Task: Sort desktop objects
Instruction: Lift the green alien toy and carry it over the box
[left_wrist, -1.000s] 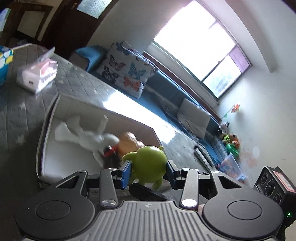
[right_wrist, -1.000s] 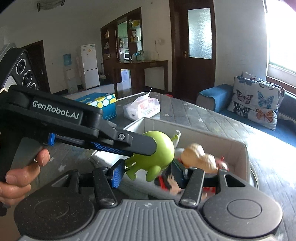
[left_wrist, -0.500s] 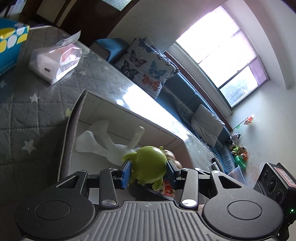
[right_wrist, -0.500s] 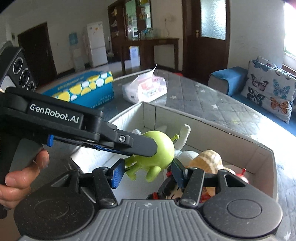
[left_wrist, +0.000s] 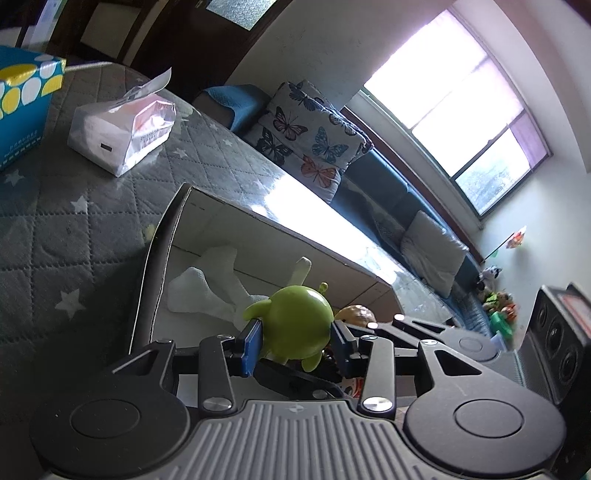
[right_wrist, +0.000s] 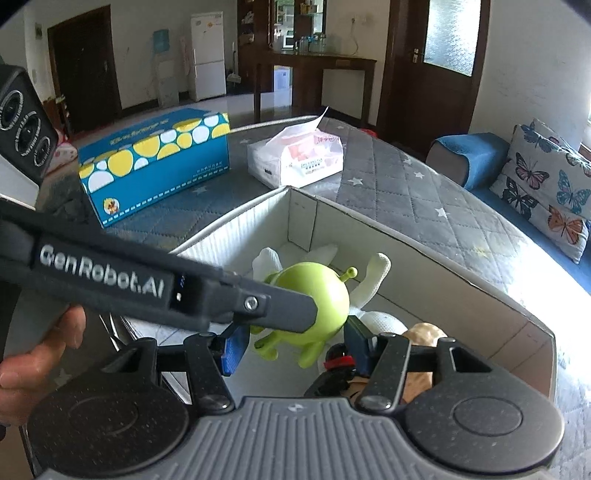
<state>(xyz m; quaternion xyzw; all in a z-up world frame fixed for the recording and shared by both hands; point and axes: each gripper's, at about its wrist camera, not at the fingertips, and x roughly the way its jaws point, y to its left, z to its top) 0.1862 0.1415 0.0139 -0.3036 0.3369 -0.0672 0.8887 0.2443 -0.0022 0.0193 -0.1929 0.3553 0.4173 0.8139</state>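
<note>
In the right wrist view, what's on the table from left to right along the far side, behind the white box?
Blue tissue box → soft tissue pack → bare grey quilted table cover, then the butterfly cushion beyond the table edge.

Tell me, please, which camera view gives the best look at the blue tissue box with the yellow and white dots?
The right wrist view: the blue tissue box shows whole there, top and long side, on the grey quilted cover. The left wrist view catches only one end of it, cut off at the frame's left edge.

A grey quilted table (right_wrist: 424, 192) carries box (right_wrist: 461, 273), tissue box (right_wrist: 155, 162), and seemingly a tissue pack (right_wrist: 295, 158).
</note>
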